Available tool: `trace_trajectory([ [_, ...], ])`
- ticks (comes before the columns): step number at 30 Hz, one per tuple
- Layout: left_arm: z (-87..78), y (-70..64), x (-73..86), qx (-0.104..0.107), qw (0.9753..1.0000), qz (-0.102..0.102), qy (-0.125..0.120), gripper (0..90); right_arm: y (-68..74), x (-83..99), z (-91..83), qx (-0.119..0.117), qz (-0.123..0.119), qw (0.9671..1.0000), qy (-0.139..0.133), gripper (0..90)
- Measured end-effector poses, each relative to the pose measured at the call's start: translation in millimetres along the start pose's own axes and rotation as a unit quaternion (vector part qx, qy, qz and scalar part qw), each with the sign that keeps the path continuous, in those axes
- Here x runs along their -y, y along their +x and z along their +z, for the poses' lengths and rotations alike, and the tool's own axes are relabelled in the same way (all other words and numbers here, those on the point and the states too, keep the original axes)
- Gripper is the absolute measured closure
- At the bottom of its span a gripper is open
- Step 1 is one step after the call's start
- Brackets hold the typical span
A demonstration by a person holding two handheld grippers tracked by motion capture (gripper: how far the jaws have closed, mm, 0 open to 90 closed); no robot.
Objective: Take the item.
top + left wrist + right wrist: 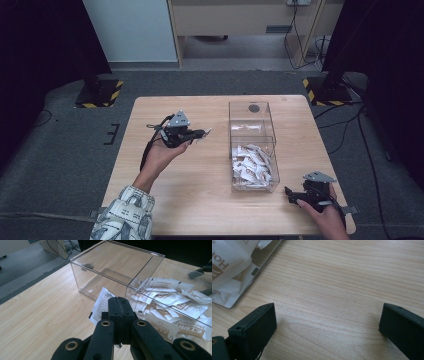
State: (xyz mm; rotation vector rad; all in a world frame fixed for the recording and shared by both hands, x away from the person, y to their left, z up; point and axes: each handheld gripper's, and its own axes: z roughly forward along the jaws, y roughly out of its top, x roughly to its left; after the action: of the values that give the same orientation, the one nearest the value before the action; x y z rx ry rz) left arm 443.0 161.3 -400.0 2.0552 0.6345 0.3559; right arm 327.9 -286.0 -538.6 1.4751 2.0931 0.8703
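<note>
A clear two-compartment box (pixel 251 145) stands on the wooden table (pixel 200 170). Its near compartment holds several white and tan sachets (pixel 251 165), its far compartment is bare. My left gripper (pixel 200 134) hovers left of the box, shut on one white printed sachet (pixel 205 136). In the left gripper view the jaws meet on that sachet (pixel 101 305), with the box (pixel 110 270) and its sachet pile (pixel 172 305) just beyond. My right gripper (pixel 292 194) rests low at the table's front right, open, its jaws wide over bare wood (pixel 329 297).
Two stands with yellow-black striped bases (pixel 97 92) sit on the grey floor behind the table's far corners. Cables run across the floor at right. A wooden cabinet (pixel 240 20) stands farther back. The box's corner with sachets (pixel 229 270) lies at the upper left of the right gripper view.
</note>
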Motion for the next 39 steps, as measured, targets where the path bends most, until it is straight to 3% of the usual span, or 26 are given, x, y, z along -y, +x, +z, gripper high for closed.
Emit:
trace_trajectory([
  [15,-6.9,8.3,8.3,-0.01,0.9999,-0.005,0.005,89.8,0.0,0.0,0.0,0.0,0.0,1.0,0.0,1.6],
  [39,-17.7,28.0,35.2,-0.023,0.9994,-0.024,0.01,89.8,0.0,0.0,0.0,0.0,0.0,1.0,0.0,1.6],
])
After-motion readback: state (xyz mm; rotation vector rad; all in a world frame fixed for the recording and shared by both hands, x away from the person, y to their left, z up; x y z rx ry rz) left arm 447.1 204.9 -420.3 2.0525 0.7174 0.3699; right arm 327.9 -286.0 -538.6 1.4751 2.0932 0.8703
